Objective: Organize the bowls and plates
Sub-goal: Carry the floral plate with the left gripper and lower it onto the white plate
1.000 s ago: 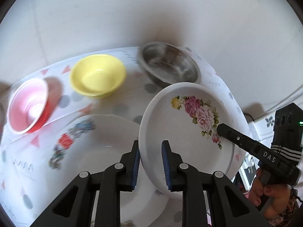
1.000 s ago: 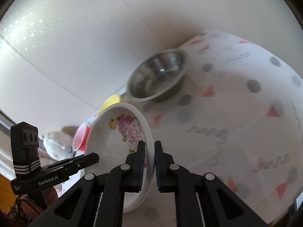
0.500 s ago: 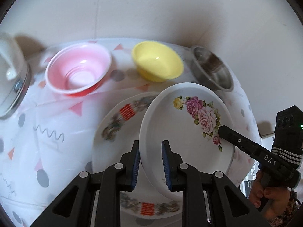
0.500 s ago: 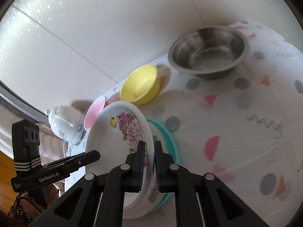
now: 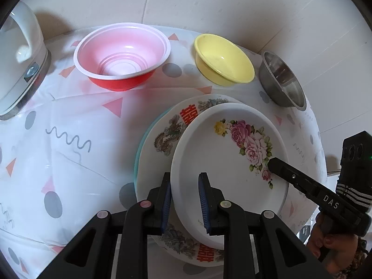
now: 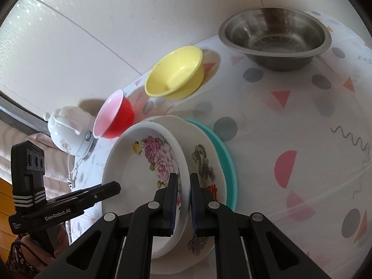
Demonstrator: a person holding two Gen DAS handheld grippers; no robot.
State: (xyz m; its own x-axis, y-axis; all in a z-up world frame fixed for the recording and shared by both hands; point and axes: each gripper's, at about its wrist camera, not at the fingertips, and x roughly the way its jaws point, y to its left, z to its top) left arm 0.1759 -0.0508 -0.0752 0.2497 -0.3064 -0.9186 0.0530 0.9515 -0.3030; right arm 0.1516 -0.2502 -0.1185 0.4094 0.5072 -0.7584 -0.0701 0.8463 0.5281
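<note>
The rose plate [image 5: 229,162] is held by two grippers at once, one on each side of its rim. The left gripper [image 5: 184,201] is closed on the near edge, with one blue pad [image 5: 166,203] under the rim and the other inside the dish. The right gripper [image 6: 184,200] is closed on the opposite edge in the same way, so the load is shared and the plate is kept from tipping.

The plate is carried directly over a stack: a white plate with red characters [image 5: 162,144] lies on a teal plate [image 6: 226,162], which shows only as a thin border. The rose plate is judged to be meant as the top of this stack, because it is the smallest of the three. Whether it already touches the plate below cannot be told; in the right wrist view it looks a little tilted (this may be only the lens).

The bowls are kept apart in a row near the wall: a red bowl [image 5: 122,55], a yellow bowl [image 5: 223,60] and a steel bowl [image 5: 282,79]. A white kettle [image 5: 19,53] stands at the left end of the patterned tablecloth [image 5: 69,144].

The next move is judged to be a level lowering, then both grips are released together, so that the rim is not dropped on one side.
</note>
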